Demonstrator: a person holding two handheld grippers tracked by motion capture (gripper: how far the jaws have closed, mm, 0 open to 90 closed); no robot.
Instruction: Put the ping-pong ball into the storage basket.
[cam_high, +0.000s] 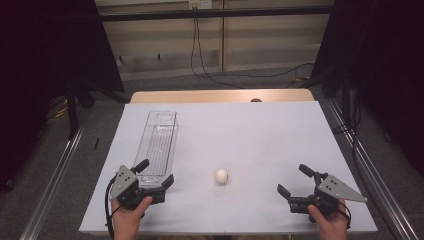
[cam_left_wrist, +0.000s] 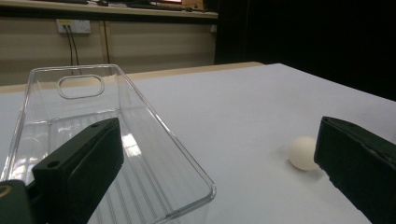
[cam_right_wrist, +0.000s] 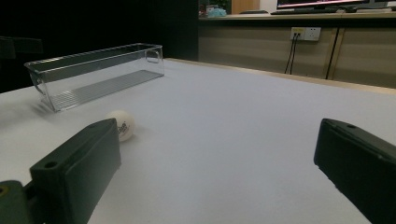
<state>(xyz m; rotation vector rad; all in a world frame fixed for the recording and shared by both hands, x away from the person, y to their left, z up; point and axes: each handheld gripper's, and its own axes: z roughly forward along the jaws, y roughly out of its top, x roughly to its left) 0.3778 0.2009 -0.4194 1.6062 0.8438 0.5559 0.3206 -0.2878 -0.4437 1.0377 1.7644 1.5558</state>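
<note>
White ball (cam_high: 221, 176) looks light, smooth and ready to roll, so pinch it across the middle, with left gripper (cam_high: 155, 174) and right gripper (cam_high: 295, 181) both gaping empty.

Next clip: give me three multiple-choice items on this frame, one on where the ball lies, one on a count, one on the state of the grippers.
1. Where does the white ball lie?
A. inside the clear bin
B. on the bare table, between the two grippers
C. in the right gripper

2. How many balls are on the table?
A. one
B. two
C. three

3. How do the left gripper and right gripper stand?
A. both shut on the ball
B. one shut, one open
C. both open, holding nothing

Answers: 1 B, the ball rests on the white surface to the right of the clear bin, touching neither it nor a jaw. 2 A, a single ball shows in all views. 3 C, the jaws of each stand wide apart with nothing between them.
</note>
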